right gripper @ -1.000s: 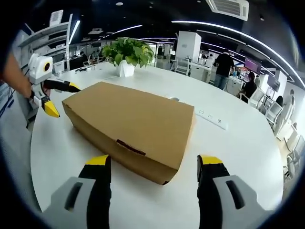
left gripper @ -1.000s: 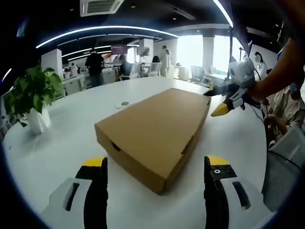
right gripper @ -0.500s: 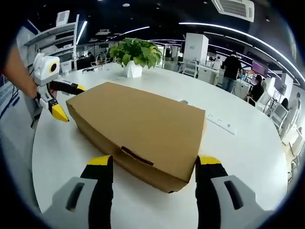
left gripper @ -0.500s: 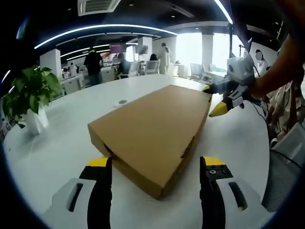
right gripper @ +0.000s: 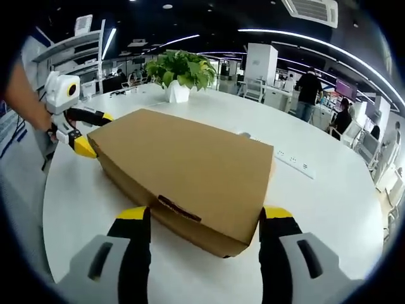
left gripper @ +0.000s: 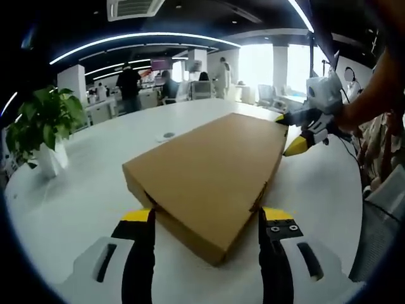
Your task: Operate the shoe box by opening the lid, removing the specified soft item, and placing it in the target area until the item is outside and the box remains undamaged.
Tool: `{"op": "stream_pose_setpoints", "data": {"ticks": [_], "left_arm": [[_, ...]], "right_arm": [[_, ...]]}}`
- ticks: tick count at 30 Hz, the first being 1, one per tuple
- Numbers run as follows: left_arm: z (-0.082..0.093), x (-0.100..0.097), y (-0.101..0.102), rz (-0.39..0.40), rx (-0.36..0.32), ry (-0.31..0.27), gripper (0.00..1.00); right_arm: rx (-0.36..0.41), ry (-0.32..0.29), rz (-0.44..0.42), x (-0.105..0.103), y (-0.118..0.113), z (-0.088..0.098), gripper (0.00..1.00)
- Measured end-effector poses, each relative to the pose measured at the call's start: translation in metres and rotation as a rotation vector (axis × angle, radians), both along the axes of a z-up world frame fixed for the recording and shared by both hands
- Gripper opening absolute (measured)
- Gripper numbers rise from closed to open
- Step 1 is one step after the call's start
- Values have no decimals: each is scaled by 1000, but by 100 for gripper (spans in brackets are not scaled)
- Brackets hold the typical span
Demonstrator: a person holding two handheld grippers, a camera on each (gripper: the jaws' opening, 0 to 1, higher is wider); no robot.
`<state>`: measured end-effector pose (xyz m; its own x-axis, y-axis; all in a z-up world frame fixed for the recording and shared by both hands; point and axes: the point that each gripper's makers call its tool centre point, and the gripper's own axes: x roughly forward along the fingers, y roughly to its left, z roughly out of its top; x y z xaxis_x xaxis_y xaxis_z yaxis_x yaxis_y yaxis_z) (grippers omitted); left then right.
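Shoebox [left gripper: 212,180] lies closed, flat on the white desk [left gripper: 95,190], a potted plant [left gripper: 41,130] well off to its left; light, stiff cardboard that dents if pinched, best taken at the lid's edge near a corner; left tool [left gripper: 205,221] stands apart astride one corner, right tool [right gripper: 205,221] apart astride the opposite one; both have closed in since a second ago.

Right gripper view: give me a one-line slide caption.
Open right gripper faces the closed shoe box; left gripper at its far corner.
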<state>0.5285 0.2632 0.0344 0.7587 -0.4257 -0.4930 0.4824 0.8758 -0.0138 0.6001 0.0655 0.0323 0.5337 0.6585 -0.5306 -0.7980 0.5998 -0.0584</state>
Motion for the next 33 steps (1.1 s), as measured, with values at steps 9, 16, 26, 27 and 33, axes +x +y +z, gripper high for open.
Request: {"op": "stream_pose_setpoints", "data": {"ticks": [9,16,26,27,33], "left_arm": [[0,3,8,8,-19,5,68],[-1,-2,15,-4,-23,16,66],[0,-9,21,-11,-40,36,67],[1,-10,21,-13,-39,38,67],[1,-17,26,-24,-46,47,66]], "right_arm": [[12,7,-20,-6,8,1,63],[20,13,-51,-14,13,2,63],[25,13,-100,-32,19,2,63],[30,14,-105,-34,20,2,63],[39,18,-123,-47,23,2,64]]}}
